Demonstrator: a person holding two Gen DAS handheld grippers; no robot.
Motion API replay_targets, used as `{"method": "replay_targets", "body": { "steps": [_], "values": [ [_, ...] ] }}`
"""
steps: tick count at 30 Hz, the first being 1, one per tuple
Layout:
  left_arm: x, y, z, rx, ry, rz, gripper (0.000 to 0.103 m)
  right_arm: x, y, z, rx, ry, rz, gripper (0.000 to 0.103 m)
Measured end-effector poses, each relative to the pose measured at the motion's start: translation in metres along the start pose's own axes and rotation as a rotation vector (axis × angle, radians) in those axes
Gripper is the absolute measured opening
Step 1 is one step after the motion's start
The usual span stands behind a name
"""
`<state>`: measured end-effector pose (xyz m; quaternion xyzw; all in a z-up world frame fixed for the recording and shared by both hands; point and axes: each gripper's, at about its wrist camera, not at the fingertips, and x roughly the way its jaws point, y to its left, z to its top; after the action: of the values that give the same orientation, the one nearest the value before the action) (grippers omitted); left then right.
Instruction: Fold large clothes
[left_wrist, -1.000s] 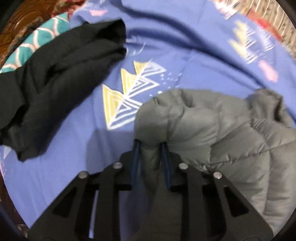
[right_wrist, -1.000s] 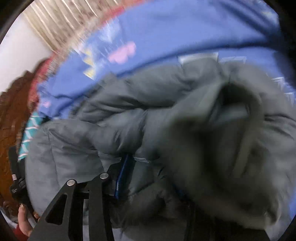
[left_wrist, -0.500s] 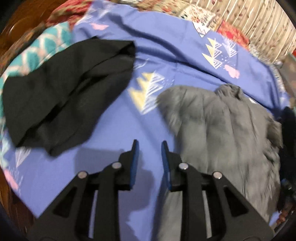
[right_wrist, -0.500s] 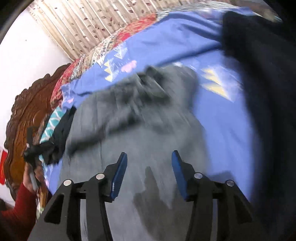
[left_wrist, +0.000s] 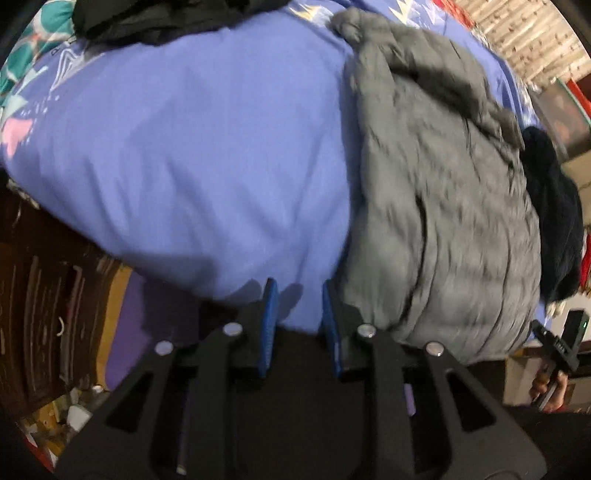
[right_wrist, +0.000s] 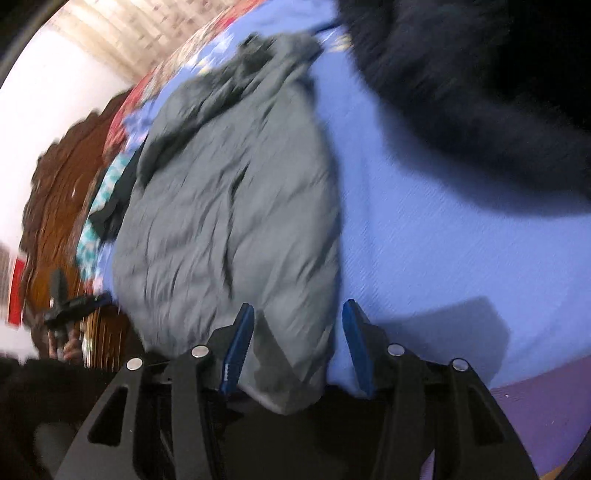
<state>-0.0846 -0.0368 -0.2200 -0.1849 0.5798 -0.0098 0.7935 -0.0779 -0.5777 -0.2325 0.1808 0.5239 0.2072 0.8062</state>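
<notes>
Beside the grey jacket (left_wrist: 436, 206), black clothes (right_wrist: 480, 81) lie.

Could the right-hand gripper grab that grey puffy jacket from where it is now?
Probably yes. The right gripper is open and empty, and the near hem of the grey jacket lies on the blue bedcover right in front of its fingers, with nothing lying between.

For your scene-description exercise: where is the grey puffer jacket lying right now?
The grey puffer jacket lies on the blue bedspread, at the right of the left wrist view, between black clothes and a dark garment.
</notes>
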Motion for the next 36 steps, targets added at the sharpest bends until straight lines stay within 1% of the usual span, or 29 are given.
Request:
{"method": "replay_targets", "body": {
  "steps": [3,7,8,9,10,11,12,13,15,16,17,18,19,20,21,22,24,26,28,29,31,32,33,34,35,36],
  "values": [
    [0.007,-0.009,-0.020,0.020,0.011,-0.002,0.023,0.015,0.008,-0.005,-0.016,0.016,-0.026,0.070],
    [0.023,-0.025,-0.041,0.049,0.060,-0.040,0.023,0.012,0.007,-0.011,-0.013,0.007,-0.027,0.070],
    [0.027,-0.030,-0.043,0.060,0.078,-0.052,0.023,0.011,0.007,-0.011,-0.006,0.014,-0.014,0.065],
    [0.033,-0.036,-0.048,0.073,0.106,-0.072,0.024,0.011,0.006,-0.012,-0.001,0.024,0.009,0.057],
    [0.039,-0.042,-0.050,0.085,0.130,-0.082,0.025,0.013,0.006,-0.014,0.008,0.039,0.054,0.036],
    [0.044,-0.045,-0.052,0.093,0.144,-0.069,0.032,0.011,0.009,-0.016,0.017,0.043,0.095,0.030],
    [0.049,-0.048,-0.054,0.098,0.156,-0.045,0.035,0.010,0.013,-0.016,0.014,0.042,0.118,0.028],
    [0.054,-0.049,-0.055,0.100,0.167,-0.026,0.035,0.007,0.021,-0.015,0.012,0.033,0.151,0.027],
    [0.064,-0.050,-0.055,0.094,0.189,-0.012,0.035,-0.007,0.033,-0.012,0.023,-0.027,0.282,0.026],
    [0.065,-0.049,-0.054,0.083,0.177,-0.034,0.032,-0.012,0.037,-0.009,0.029,-0.051,0.322,0.026],
    [0.065,-0.048,-0.052,0.078,0.176,-0.054,0.006,-0.021,0.042,-0.005,0.031,-0.089,0.380,0.026],
    [0.066,-0.047,-0.051,0.069,0.185,-0.069,0.001,-0.027,0.045,-0.002,0.030,-0.114,0.410,0.026],
    [0.063,-0.045,-0.049,0.052,0.188,-0.083,0.001,-0.032,0.046,0.002,0.031,-0.134,0.429,0.026],
    [0.055,-0.043,-0.047,0.023,0.181,-0.121,0.000,-0.037,0.050,0.008,0.037,-0.158,0.443,0.026],
    [0.045,-0.041,-0.045,0.003,0.172,-0.168,0.000,-0.042,0.051,0.012,0.041,-0.174,0.451,0.026],
    [0.028,-0.039,-0.043,-0.024,0.155,-0.236,0.000,-0.045,0.053,0.015,0.047,-0.190,0.460,0.026],
    [0.002,-0.036,-0.038,-0.064,0.127,-0.320,0.000,-0.051,0.054,0.024,0.061,-0.225,0.492,0.026],
    [-0.030,-0.030,-0.027,-0.107,0.078,-0.417,0.000,-0.055,0.056,0.040,0.077,-0.265,0.533,0.026],
    [-0.060,-0.025,-0.011,-0.145,0.011,-0.487,0.000,-0.061,0.048,0.057,0.096,-0.297,0.555,0.026],
    [-0.077,-0.021,0.003,-0.174,-0.032,-0.523,0.000,-0.063,0.045,0.068,0.112,-0.315,0.563,0.026],
    [-0.100,-0.018,0.028,-0.201,-0.090,-0.562,0.000,-0.060,0.039,0.105,0.176,-0.353,0.573,0.026],
    [-0.112,-0.020,0.049,-0.202,-0.122,-0.565,0.000,-0.058,0.037,0.116,0.196,-0.360,0.568,0.026],
    [-0.113,-0.019,0.068,-0.193,-0.142,-0.558,0.000,-0.053,0.034,0.137,0.233,-0.372,0.546,0.026],
    [-0.112,-0.026,0.096,-0.168,-0.173,-0.537,0.000,-0.048,0.030,0.155,0.267,-0.389,0.520,0.026],
    [-0.106,-0.032,0.115,-0.153,-0.193,-0.515,0.000,-0.041,0.027,0.170,0.300,-0.411,0.496,0.026],
    [-0.099,-0.036,0.139,-0.145,-0.212,-0.484,0.001,-0.030,0.023,0.189,0.337,-0.440,0.432,0.027]
  ]
}}
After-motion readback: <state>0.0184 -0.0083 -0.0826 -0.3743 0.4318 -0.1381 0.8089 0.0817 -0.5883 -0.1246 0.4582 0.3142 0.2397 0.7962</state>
